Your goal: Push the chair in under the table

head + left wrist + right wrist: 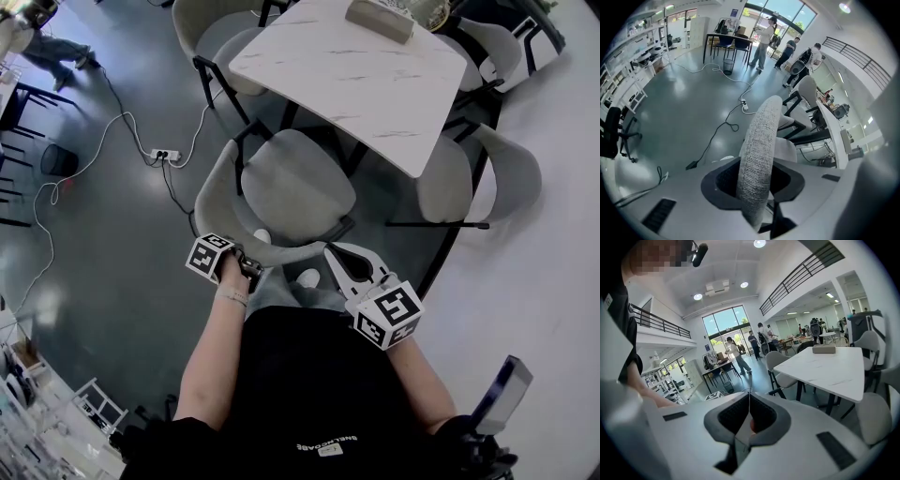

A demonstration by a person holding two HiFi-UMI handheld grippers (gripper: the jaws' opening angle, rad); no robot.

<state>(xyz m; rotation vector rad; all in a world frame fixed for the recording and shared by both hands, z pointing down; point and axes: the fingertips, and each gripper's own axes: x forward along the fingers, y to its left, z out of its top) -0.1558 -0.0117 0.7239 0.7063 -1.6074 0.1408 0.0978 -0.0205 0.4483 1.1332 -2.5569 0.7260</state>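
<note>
Shirt print [323, 441] too small to read

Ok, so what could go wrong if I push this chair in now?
Only the left tongs clamp the backrest, left of its middle, while the right tongs are shut and empty, so the chair may swivel. It faces a corner of the table, so it could knock a table leg. The floor cable beside it might snag underneath.

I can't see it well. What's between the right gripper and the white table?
The grey chair: in the head view its backrest and seat lie between the shut right gripper and the table.
</note>
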